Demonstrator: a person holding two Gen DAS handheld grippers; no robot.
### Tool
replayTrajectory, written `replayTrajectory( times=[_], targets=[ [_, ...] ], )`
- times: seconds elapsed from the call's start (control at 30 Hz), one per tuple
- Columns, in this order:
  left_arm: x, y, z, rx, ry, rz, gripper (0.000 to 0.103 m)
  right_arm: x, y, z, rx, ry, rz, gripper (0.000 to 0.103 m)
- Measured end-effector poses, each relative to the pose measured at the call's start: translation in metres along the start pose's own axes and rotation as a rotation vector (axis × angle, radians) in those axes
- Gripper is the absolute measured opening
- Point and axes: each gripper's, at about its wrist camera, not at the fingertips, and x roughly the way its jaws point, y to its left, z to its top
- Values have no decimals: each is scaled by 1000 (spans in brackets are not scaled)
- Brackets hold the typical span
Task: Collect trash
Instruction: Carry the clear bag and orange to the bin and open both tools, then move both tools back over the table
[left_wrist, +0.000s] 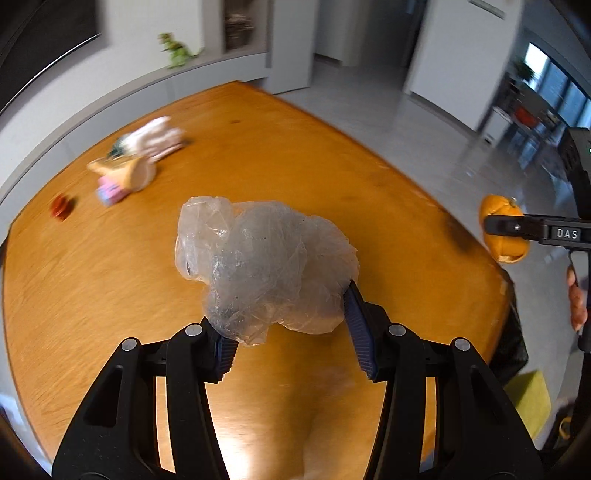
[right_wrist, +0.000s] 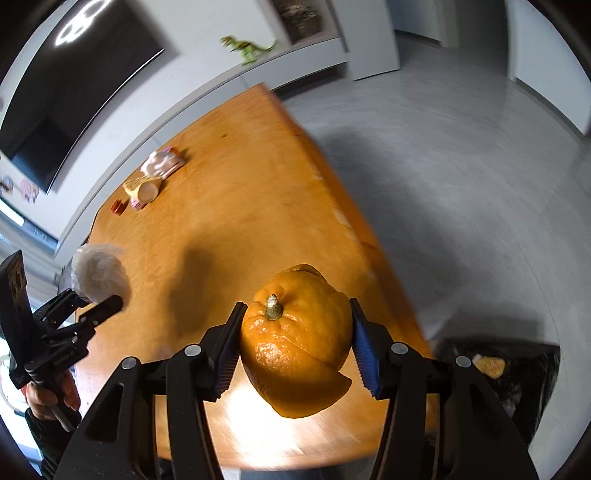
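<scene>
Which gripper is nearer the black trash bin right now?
Right. The right gripper, clamping the orange peel, hangs at the table edge just beside the black trash bin; the left gripper, holding the crumpled plastic bag, is farther over the table.

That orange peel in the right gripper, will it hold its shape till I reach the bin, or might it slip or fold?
The orange peel looks hollow and split along one seam, so it probably flexes under the right gripper and may fold if squeezed harder. Its glossy skin could be slightly slippery, though the ribbed pads press both sides. It likely weighs little, so a quick swing shouldn't throw it.

"DAS" on the right claw (left_wrist: 496, 236)
</scene>
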Motion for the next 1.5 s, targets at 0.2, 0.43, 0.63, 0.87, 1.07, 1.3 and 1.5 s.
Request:
replayTrajectory(
  times=[0.2, 0.43, 0.63, 0.87, 1.07, 1.3, 1.5],
  targets=[
    [18, -109, 6, 168, 24, -126, 51, -52, -72, -52, 102, -55, -70, 56],
    [47, -244, -9, 379, 95, -290, 52, -99, -167, -121, 271, -80, -188, 56],
    [80, -339, -40, 561, 199, -347, 55, -115, -231, -166, 426, -86, -230, 56],
    [99, -395, -57, 663, 229, -328, 97, -123, -270, -180, 528, -83, -323, 78],
    [93, -384, -50, 650, 203, -303, 97, -129, -276, -183, 538, -114, -299, 78],
    [89, -370, -42, 568, 194, -301, 97, -122, -257, -175, 498, -103, -266, 78],
    [81, -346, -36, 519, 177, -299, 97, -114, -231, -158, 446, -83, -246, 78]
  ],
)
